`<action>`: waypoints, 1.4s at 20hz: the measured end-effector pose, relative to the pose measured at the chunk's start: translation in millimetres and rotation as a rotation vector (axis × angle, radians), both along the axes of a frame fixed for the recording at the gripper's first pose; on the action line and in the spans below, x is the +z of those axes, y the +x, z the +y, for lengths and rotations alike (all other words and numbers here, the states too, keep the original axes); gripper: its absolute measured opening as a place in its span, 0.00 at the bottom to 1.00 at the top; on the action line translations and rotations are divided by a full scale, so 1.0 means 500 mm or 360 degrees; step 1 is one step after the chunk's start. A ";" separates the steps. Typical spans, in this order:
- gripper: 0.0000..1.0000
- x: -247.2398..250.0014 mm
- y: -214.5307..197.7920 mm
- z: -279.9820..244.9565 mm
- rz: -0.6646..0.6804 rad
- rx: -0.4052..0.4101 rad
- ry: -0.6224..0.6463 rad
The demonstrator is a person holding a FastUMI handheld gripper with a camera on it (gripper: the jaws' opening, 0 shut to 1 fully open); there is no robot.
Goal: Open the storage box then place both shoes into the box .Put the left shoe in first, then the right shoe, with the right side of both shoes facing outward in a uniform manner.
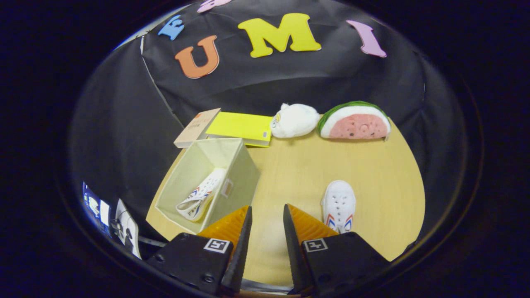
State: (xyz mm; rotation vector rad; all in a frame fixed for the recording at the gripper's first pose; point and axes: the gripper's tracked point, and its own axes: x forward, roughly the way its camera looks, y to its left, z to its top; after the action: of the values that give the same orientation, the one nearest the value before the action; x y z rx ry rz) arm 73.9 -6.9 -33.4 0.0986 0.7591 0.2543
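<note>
A pale green fabric storage box [242, 174] stands open on the wooden table, ahead and to the left of my fingers. One white shoe [203, 198] with red and blue stripes lies inside it, leaning against the right wall. The other white shoe [339, 203] rests on the table just beyond my right finger, its toe pointing away from me. My gripper [267, 213] hovers above the table between box and shoe, open, with nothing between its fingers.
At the back of the table [298, 165] lie a tan book [196, 127], a yellow book [242, 127], a white plush toy [294, 120] and a watermelon-slice plush [355, 121]. Black cloth walls surround the table.
</note>
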 end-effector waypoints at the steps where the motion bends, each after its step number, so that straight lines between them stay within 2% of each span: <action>1: 0.51 0.001 0.007 -0.025 -0.0027 -0.0031 0.0003; 3: 0.51 -0.001 0.015 -0.062 -0.0044 -0.0084 0.0025; 7: 0.52 -0.051 0.020 -0.110 0.0056 -0.0076 0.0013; 10: 0.57 -0.085 0.023 -0.147 0.0094 -0.0048 -0.0105; 13: 0.62 -0.110 0.014 -0.152 0.0080 0.0040 -0.0212; 16: 0.66 -0.115 0.022 -0.179 0.0039 -0.0008 -0.0246; 19: 0.98 -0.132 0.028 -0.203 0.0045 -0.0020 -0.0334; 20: 1.00 -0.141 0.028 -0.213 0.0055 -0.0022 -0.0378; 23: 1.00 -0.175 0.029 -0.238 0.0128 -0.0027 -0.0433; 28: 1.00 -0.255 0.034 -0.292 0.0310 -0.0128 -0.0418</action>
State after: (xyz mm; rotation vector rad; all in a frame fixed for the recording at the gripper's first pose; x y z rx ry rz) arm 90.8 -152.7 -161.2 -0.0960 0.9737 0.0675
